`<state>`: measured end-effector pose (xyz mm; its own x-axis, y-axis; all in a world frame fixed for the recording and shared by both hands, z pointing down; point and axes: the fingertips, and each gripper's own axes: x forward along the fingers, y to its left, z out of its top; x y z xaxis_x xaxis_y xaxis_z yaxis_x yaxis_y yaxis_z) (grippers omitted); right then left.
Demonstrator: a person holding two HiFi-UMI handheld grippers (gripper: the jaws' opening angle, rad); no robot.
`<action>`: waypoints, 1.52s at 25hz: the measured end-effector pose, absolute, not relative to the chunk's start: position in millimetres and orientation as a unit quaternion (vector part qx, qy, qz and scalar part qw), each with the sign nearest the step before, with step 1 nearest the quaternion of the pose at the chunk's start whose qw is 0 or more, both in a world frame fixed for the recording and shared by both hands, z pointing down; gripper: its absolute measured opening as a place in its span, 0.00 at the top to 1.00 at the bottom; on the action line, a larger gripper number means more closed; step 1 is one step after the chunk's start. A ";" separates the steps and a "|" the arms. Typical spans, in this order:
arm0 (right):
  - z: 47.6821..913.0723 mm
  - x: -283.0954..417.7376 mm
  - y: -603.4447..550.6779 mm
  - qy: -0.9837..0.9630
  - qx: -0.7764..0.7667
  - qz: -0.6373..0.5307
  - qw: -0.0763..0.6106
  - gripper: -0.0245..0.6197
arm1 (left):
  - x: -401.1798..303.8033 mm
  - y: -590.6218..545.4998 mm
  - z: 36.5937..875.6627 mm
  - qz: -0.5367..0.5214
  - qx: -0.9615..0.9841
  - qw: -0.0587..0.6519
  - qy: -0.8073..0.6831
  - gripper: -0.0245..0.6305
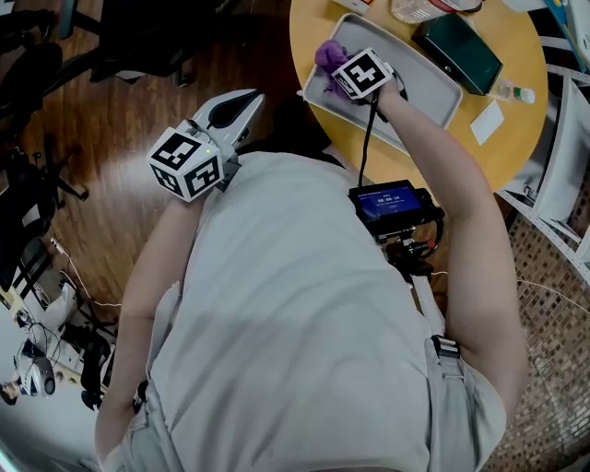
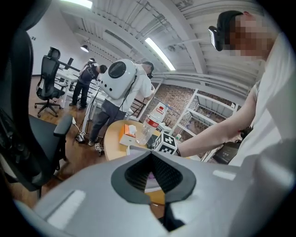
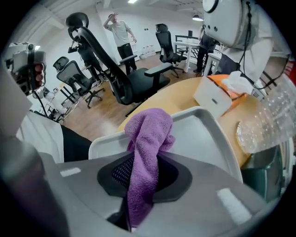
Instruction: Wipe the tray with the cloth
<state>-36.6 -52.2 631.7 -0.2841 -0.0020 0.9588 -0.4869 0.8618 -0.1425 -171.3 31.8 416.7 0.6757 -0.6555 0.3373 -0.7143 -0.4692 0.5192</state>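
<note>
Right gripper [image 3: 141, 163]: jaws clamped on purple terry cloth [image 3: 150, 134]. Cloth bunched on near end of pale grey rectangular plastic tray [image 3: 203, 134], tray on round wooden table [image 1: 318, 23]. Left gripper [image 2: 151, 159]: jaws together, empty, held off table.

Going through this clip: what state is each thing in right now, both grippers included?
Purple terry cloth: clamped, bunched up at the tray's end.
Grey plastic tray: lying flat, only the cloth on it.
Right gripper: fingers shut on the cloth.
Left gripper: fingers shut, nothing between them.
White-and-orange tissue box: open, tissue sticking out.
Chest-mounted screen: lit.
</note>
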 end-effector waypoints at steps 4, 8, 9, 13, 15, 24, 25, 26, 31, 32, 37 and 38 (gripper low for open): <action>635.1 -0.7 -59.3 -0.761 0.188 0.224 0.579 0.85 | -163.9 17.3 418.4 0.049 0.866 0.323 -0.379 0.96; 640.8 40.2 -65.2 -0.748 0.220 0.245 0.577 0.85 | -155.8 1.9 421.7 0.055 0.874 0.321 -0.360 0.96; 641.5 51.6 -65.8 -0.743 0.229 0.251 0.577 0.85 | -153.0 -1.0 422.3 0.057 0.876 0.321 -0.355 0.96; 640.0 95.4 -68.2 -0.722 0.271 0.273 0.575 0.85 | -143.2 -10.3 422.1 0.062 0.884 0.322 -0.334 0.96; 640.3 116.5 -68.8 -0.712 0.288 0.282 0.575 0.85 | -137.0 -12.8 423.8 0.065 0.886 0.324 -0.326 0.96; 635.8 233.9 -71.3 -0.671 0.366 0.316 0.562 0.84 | -69.3 -23.9 410.1 0.078 0.900 0.307 -0.299 0.96; 635.5 238.6 -72.2 -0.668 0.373 0.321 0.559 0.84 | -69.2 -24.0 409.9 0.079 0.900 0.307 -0.298 0.96; 634.9 245.2 -72.8 -0.665 0.380 0.327 0.554 0.84 | -66.3 -23.4 409.4 0.080 0.900 0.307 -0.298 0.96; 633.6 262.0 -75.6 -0.648 0.395 0.355 0.546 0.85 | -56.5 -18.1 410.3 0.083 0.896 0.309 -0.307 0.96; 635.0 259.3 -77.6 -0.644 0.394 0.355 0.551 0.85 | -59.4 -18.2 412.7 0.082 0.895 0.311 -0.310 0.96; 643.1 229.5 -94.3 -0.651 0.381 0.332 0.567 0.85 | -76.8 -16.3 426.0 0.080 0.886 0.319 -0.327 0.96; 641.3 221.6 -97.2 -0.656 0.375 0.327 0.567 0.85 | -78.8 -14.3 425.0 0.079 0.884 0.321 -0.331 0.96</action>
<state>221.6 -97.2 641.3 -0.0756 -0.1211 0.9898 -0.8633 0.5047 -0.0042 -78.8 -14.3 425.0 0.7682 -0.5351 0.3515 -0.6359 -0.5748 0.5150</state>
